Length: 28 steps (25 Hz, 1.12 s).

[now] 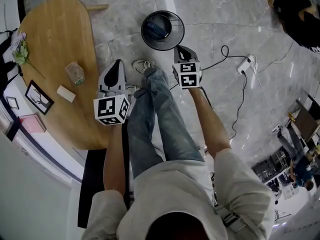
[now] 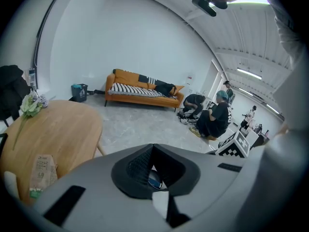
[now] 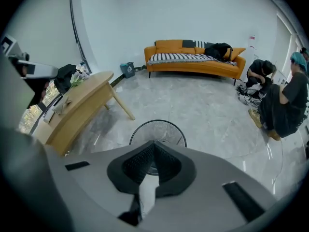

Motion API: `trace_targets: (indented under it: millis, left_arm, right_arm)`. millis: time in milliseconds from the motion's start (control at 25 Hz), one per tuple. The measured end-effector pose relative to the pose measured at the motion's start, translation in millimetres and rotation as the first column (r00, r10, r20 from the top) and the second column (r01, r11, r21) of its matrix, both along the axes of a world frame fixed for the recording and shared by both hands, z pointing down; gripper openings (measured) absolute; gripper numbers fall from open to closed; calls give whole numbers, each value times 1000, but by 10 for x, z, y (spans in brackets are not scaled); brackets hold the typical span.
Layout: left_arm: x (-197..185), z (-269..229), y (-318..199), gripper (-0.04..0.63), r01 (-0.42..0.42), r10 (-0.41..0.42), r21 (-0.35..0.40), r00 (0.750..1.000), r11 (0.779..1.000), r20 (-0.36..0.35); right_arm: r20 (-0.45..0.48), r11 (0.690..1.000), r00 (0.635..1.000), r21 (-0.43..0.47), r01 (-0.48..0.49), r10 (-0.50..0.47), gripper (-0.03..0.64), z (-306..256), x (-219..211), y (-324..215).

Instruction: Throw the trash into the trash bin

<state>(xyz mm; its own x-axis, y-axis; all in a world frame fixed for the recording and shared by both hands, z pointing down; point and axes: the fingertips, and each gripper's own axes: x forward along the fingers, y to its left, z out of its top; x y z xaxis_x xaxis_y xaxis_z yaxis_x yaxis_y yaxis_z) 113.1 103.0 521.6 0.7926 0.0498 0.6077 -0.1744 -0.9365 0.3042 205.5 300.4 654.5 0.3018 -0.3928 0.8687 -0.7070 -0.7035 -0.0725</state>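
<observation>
Your desk (image 1: 55, 34) is a single oval wooden top at the left of the head view. The trash bin (image 1: 176, 34) stands on the grey marble floor just beyond your feet, apart from the desk. It is one round black wire-mesh basket with a blue item (image 1: 157, 27) lying inside.

You hold two claws. The left claw (image 1: 119, 64) hangs by the desk's edge and the right claw (image 1: 181, 49) hangs just short of the bin. On both, the jaws are closed tip to tip with nothing between them.

The trash on the desk is one crumpled, pale printed packet (image 1: 75, 73), with one small white block (image 1: 66, 93) near it.

Only the head view looks down into the bin and shows the blue item. The right gripper view shows the bin (image 3: 159, 129) straight ahead of that claw (image 3: 154, 143), but not the packet. The left gripper view shows the packet (image 2: 42, 170) close by on the desk, left of that claw (image 2: 153, 146). Both gripper views show one orange sofa (image 3: 193, 64) against the far wall, which the head view misses.
</observation>
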Motion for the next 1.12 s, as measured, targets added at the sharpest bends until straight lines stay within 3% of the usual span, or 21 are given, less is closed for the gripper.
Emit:
trace_targets:
  millis: [320,600,760,960,1120]
  left_arm:
    - [-141,-81,-212,18,101,-101,-1,995,995,-12]
    - [-737,-216,-651,18,297,-296,24,955,955,-29]
    - [-1131,-299,-896,18,404,-403,39,915,914,-32]
    - [-1655,-390,-1125,18,534,-533,51,845,844,-40]
    - [-2097,-430,-1229,18,643,-642,57,766,764,-41]
  right_arm:
    - [-27,993,997,81,81,-79,29,-382,10,-312]
    - [-68,948,958,144,284,-277,29,-644,-240,-1140]
    - [-83,905,920,170,391,-382,29,-759,-466,-1598]
    - [-87,832,854,197,519,-513,29,-894,-902,-2124]
    - [-85,745,773,219,629,-628,29,-947,-1324,-2503]
